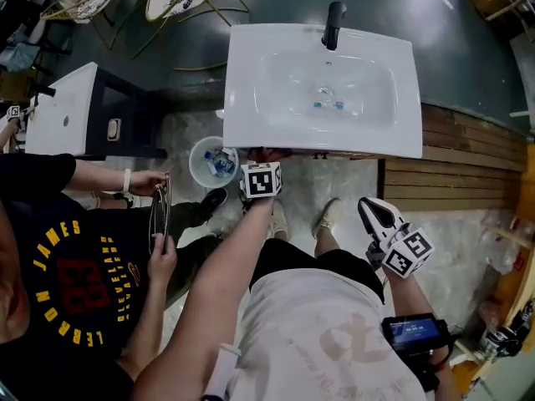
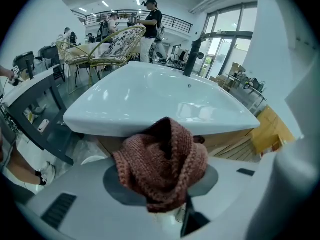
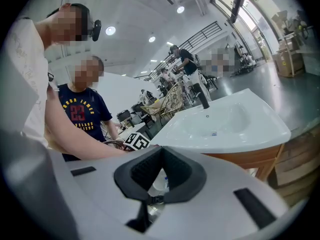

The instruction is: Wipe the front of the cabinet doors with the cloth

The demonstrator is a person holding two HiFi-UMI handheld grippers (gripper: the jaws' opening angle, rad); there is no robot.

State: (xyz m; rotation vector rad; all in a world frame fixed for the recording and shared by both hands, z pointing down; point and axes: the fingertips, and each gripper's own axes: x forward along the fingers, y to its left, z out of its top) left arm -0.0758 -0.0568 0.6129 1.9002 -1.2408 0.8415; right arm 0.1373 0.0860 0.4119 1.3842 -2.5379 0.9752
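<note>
A brown-pink knitted cloth [image 2: 161, 165] is bunched between the jaws of my left gripper [image 2: 163, 176], which is shut on it. In the head view the left gripper [image 1: 264, 160] is held at the front edge of the white sink basin [image 1: 251, 73], with the cloth [image 1: 271, 153] just under the rim. The wooden cabinet front [image 2: 227, 142] lies below the basin, directly ahead of the cloth; I cannot tell whether they touch. My right gripper [image 1: 370, 208] hangs lower right, away from the cabinet [image 3: 256, 158]. Its dark pads [image 3: 142, 171] stand apart with nothing between them.
A black faucet [image 1: 333, 23] stands at the back of the basin. A white bin [image 1: 201, 164] holding a bottle sits left of the cabinet. A bystander [image 1: 79, 282] in a black shirt stands at left holding a wire ring. A second basin on a dark stand [image 1: 71, 111] is further left.
</note>
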